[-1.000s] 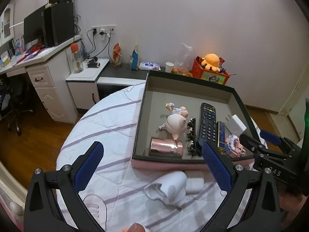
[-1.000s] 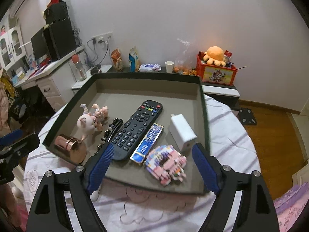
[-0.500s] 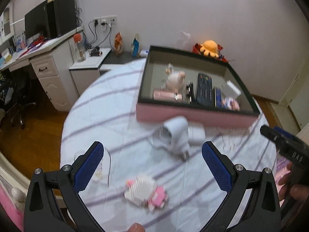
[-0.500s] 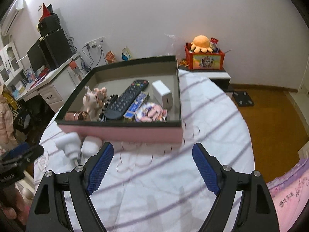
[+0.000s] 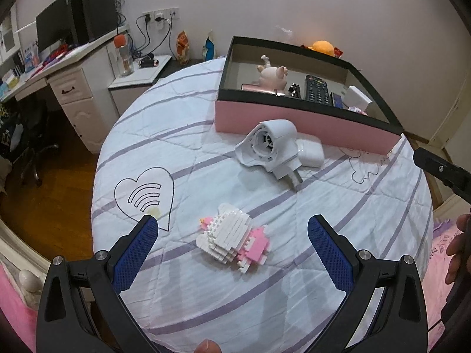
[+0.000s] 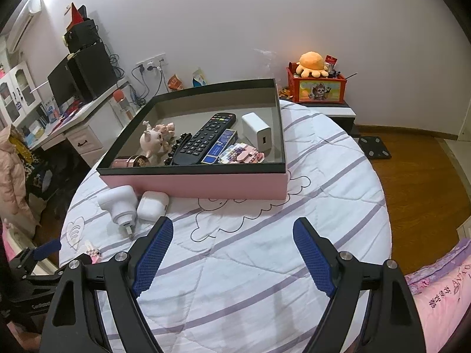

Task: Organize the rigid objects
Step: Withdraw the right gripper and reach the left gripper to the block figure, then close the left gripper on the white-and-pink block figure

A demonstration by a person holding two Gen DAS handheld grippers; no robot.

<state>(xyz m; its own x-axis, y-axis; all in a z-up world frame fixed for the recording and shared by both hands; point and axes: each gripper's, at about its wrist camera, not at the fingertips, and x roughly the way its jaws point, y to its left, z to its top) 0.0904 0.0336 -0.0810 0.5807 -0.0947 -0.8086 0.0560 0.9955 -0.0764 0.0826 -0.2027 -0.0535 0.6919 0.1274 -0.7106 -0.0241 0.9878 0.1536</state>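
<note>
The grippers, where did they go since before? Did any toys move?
Both pulled back from the pink box. The left gripper now hangs open above the white and pink block figure on the cloth; the right gripper is open over bare cloth. Neither took hold of anything. The remote, piggy figure and white charger stayed in the box; the white plug and earbud case stayed beside it.

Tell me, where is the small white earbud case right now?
In both views, the small white earbud case lies on the striped tablecloth, touching the white plug adapter, before the pink box.

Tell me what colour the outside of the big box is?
Pink, with a black rim, on the box. The right wrist view shows it best.
</note>
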